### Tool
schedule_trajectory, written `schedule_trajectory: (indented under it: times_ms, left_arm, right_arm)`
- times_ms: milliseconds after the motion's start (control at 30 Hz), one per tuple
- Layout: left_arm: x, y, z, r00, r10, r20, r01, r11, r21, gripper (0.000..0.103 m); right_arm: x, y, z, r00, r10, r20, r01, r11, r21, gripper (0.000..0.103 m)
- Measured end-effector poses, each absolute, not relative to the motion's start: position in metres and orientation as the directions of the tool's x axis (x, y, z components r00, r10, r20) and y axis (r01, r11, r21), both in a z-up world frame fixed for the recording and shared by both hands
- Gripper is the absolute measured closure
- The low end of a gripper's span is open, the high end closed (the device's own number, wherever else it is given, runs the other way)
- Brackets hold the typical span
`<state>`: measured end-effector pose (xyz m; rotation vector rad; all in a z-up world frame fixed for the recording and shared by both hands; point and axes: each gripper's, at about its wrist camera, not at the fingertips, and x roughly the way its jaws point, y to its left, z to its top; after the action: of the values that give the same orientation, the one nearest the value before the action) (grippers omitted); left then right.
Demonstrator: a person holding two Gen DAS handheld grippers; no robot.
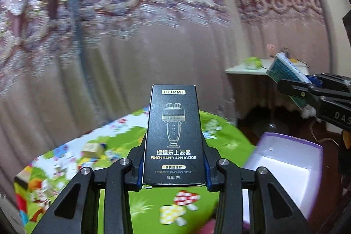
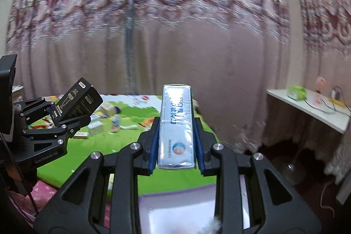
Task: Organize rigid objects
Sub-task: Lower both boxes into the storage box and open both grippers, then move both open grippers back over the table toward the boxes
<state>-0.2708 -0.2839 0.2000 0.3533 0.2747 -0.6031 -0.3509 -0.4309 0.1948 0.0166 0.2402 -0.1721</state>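
My left gripper (image 1: 174,163) is shut on a black DORMI applicator box (image 1: 174,133), held lengthwise above the green cartoon-print mat (image 1: 140,201). My right gripper (image 2: 176,146) is shut on a silvery wrapped box with blue print (image 2: 176,124), also held in the air. In the right wrist view the left gripper (image 2: 65,117) shows at the left with the black box (image 2: 81,98) tilted in it. In the left wrist view the right gripper (image 1: 296,87) shows at the right edge with its box (image 1: 285,71). A white box with a purple rim (image 1: 285,159) lies open below.
Several small boxes (image 2: 105,115) lie scattered on the far part of the mat. A pink patterned curtain (image 2: 175,36) hangs behind. A white side table (image 2: 311,106) with a green packet (image 2: 297,92) and small items stands at the right. Dark floor lies beside the mat.
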Motion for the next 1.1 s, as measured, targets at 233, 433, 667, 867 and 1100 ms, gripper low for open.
schedule_trajectory:
  times_ms: [233, 433, 667, 867, 1100]
  left_arm:
    - [-0.280, -0.353, 0.162, 0.677, -0.559, -0.479, 0.720, 0.637, 0.275, 0.063]
    - [-0.278, -0.400, 0.118, 0.537, -0.550, -0.639, 0.809, 0.551, 0.206, 0.063]
    - [-0.275, -0.433, 0.072, 0.360, -0.522, -0.773, 0.871, 0.485, 0.078, 0.062]
    - [-0.270, -0.434, 0.058, 0.245, -0.535, -0.809, 0.882, 0.470, -0.043, 0.033]
    - [-0.245, -0.400, 0.066, 0.341, -0.524, -0.781, 0.832, 0.555, -0.009, 0.029]
  right_arm:
    - [-0.365, -0.475, 0.165, 0.894, -0.270, -0.358, 0.287, 0.958, -0.006, 0.070]
    - [-0.375, -0.503, 0.133, 0.823, -0.304, -0.480, 0.348, 0.938, 0.004, 0.071]
    - [-0.377, -0.530, 0.097, 0.730, -0.312, -0.608, 0.403, 0.915, 0.014, 0.071]
    - [-0.371, -0.540, 0.086, 0.690, -0.297, -0.660, 0.429, 0.903, 0.041, 0.042]
    - [-0.353, -0.523, 0.096, 0.708, -0.277, -0.649, 0.387, 0.922, 0.029, 0.034]
